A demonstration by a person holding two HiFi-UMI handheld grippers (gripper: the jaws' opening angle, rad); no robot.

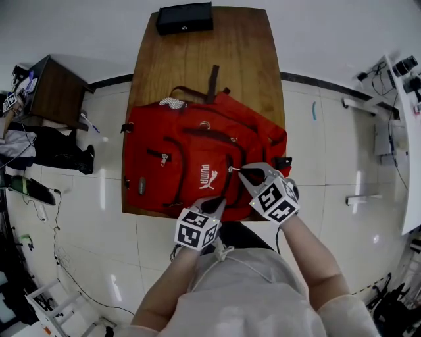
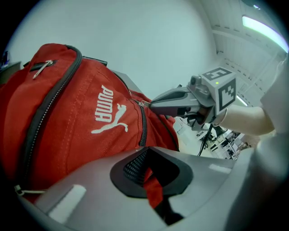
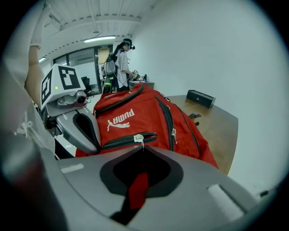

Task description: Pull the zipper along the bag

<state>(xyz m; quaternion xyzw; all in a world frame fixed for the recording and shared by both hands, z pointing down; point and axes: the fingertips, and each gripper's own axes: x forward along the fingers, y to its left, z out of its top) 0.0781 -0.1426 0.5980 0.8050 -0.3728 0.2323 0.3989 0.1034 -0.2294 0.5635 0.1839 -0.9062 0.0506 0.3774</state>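
Note:
A red backpack [image 1: 191, 155] with a white logo lies flat on the wooden table [image 1: 253, 59]. My right gripper [image 1: 235, 170] is shut on the small metal zipper pull [image 3: 139, 140] of the front pocket's dark zipper, near the bag's right half. My left gripper [image 1: 214, 205] is shut on a fold of red fabric at the bag's near edge, just below the logo. In the left gripper view the red fabric [image 2: 153, 191] runs between the closed jaws, and the right gripper [image 2: 149, 104] touches the zipper slider. The backpack [image 3: 135, 115] fills the middle of the right gripper view.
A black box [image 1: 185, 18] sits at the table's far end. A dark side table [image 1: 58, 92] and cables stand on the floor to the left. A person [image 3: 121, 63] stands far off in the right gripper view. The table's near edge runs under the bag.

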